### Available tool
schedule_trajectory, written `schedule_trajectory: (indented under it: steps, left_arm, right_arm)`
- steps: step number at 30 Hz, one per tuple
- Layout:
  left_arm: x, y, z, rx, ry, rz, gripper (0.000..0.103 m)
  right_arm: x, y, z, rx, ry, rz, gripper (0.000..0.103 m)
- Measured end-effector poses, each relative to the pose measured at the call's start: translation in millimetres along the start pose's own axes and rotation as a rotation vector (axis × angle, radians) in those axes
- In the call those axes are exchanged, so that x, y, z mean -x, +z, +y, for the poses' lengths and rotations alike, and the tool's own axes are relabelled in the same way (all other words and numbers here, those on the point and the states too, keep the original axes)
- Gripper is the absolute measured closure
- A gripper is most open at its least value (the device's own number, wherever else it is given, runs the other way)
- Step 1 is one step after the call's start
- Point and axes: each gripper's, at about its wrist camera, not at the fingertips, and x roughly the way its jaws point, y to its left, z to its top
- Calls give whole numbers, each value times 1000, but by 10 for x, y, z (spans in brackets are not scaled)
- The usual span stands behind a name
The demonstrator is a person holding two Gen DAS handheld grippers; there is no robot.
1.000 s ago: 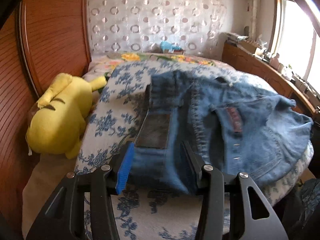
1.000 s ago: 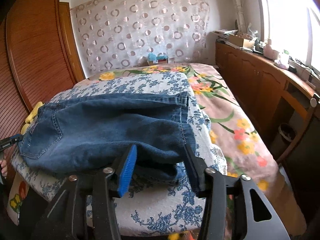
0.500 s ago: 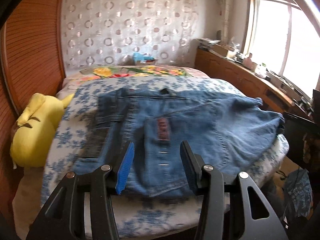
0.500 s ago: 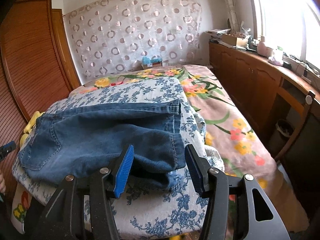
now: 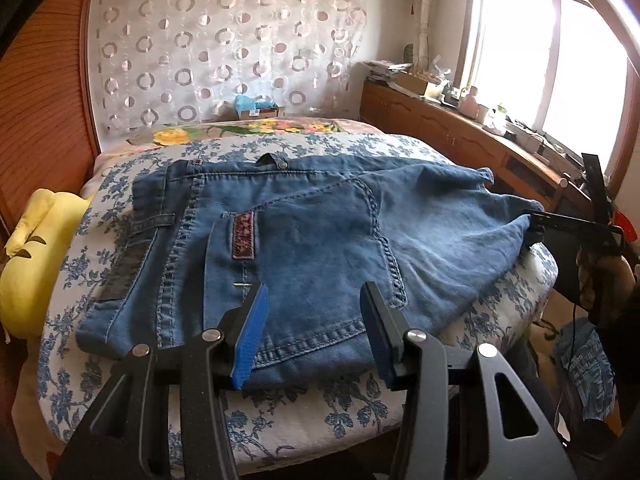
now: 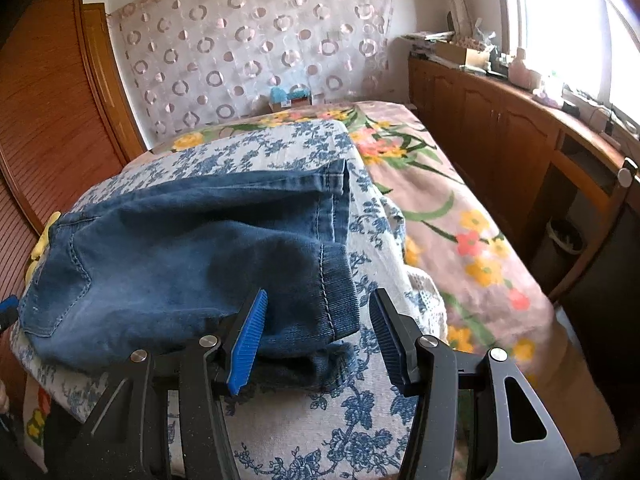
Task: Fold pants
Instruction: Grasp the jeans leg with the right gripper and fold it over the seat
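Blue jeans lie flat on a blue-flowered quilt, back pocket up and waistband to the left. My left gripper hovers open over their near edge by the pocket, with nothing pinched. In the right wrist view the leg hems lie stacked at the jeans' right end. My right gripper stands open just above the hems, its pads clear of the cloth. It also shows at the leg end in the left wrist view, right gripper. One blue pad of the left gripper peeks in at the left edge.
A yellow plush toy lies left of the quilt against a wooden wardrobe. A flowered bedspread stretches to the right. Low wooden cabinets with clutter run under the window, and a bin stands below them.
My left gripper has slid right along the jeans, from the waistband end to the back pocket, and the plush toy has shifted to the frame's edge. The right gripper has hardly moved.
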Motion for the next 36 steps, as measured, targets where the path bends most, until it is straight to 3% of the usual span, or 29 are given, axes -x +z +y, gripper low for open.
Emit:
schedule_trajectory:
  steps: [3,6,11,18,23,28,32,36]
  left_arm:
    - [12,-6,-2,2,3,-1,54]
    - [32,9,15,8,6,-7,54]
    - [91,18,75,21,16,-21,54]
    - [228,39,135,36,27,-48,54]
    - [336,66,208,46,39,-70,54]
    - [431,83,285,57,58,-86,54]
    - [469,63,351,68,64,-90,54]
    - [465,55,362,71,61,-88,54]
  right_arm:
    - [51,36,11,5,4,-9,51]
    - [78,81,60,34,9,-21,84]
    - [292,236,351,144,-1,-98,92]
    - [688,530,865,251,84,-207,93]
    - [881,633,1405,335,191,-247,94]
    - [1014,677,1911,394,324,-255,94]
    - [1010,656,2265,433,432,-206,94]
    - [943,620,2378,471,423,-174,69]
